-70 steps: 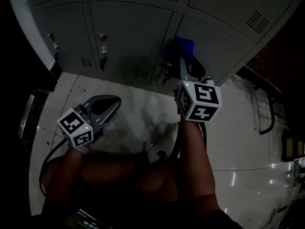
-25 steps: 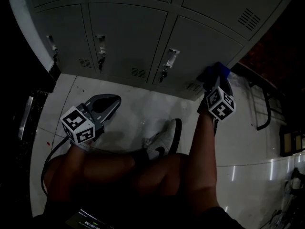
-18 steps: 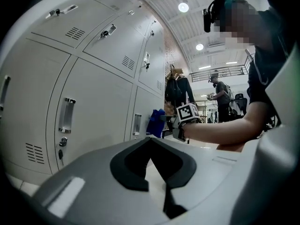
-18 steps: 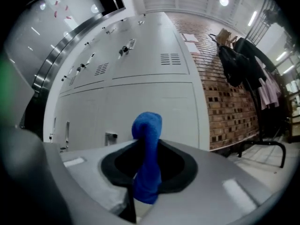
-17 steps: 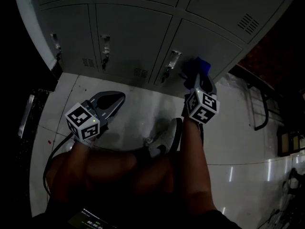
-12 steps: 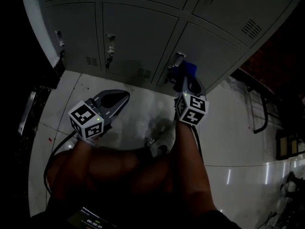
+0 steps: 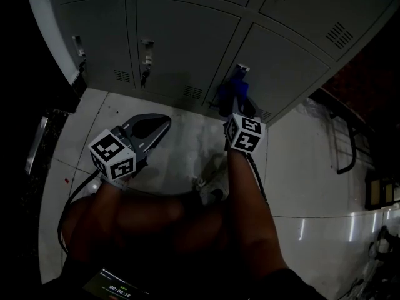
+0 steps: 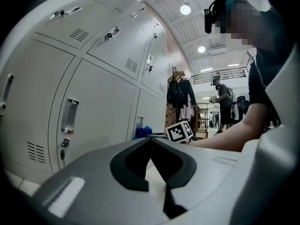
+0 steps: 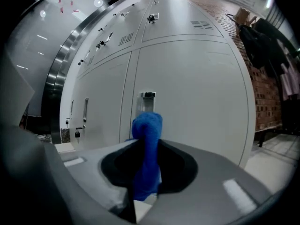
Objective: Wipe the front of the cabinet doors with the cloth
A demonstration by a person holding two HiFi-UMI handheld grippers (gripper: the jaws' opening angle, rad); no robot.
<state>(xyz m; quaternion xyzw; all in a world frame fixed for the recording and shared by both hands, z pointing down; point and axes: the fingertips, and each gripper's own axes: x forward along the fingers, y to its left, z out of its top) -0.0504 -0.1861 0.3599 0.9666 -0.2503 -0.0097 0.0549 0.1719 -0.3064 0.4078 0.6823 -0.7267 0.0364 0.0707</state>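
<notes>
Head view: cloth (image 7: 237, 85) in right tool (image 7: 237, 97)

Right gripper (image 7: 235, 104) holds blue cloth (image 7: 238, 85) against the grey cabinet door (image 7: 294, 58).

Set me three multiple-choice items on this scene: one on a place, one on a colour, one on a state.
1. Where is the cloth?
A) on the floor
B) in the right gripper, by the handle of a cabinet door
C) hanging on a coat hook

2. What colour is the cloth?
A) blue
B) yellow
C) white

3. How is the left gripper?
A) shut on the cloth
B) shut, holding nothing
C) wide open round a handle

Answers:
1 B: the right gripper view shows the cloth pinched between its jaws, in front of the handle.
2 A: it reads blue in that view and in the head view.
3 B: the left gripper view shows its jaws together with nothing between them.
</notes>
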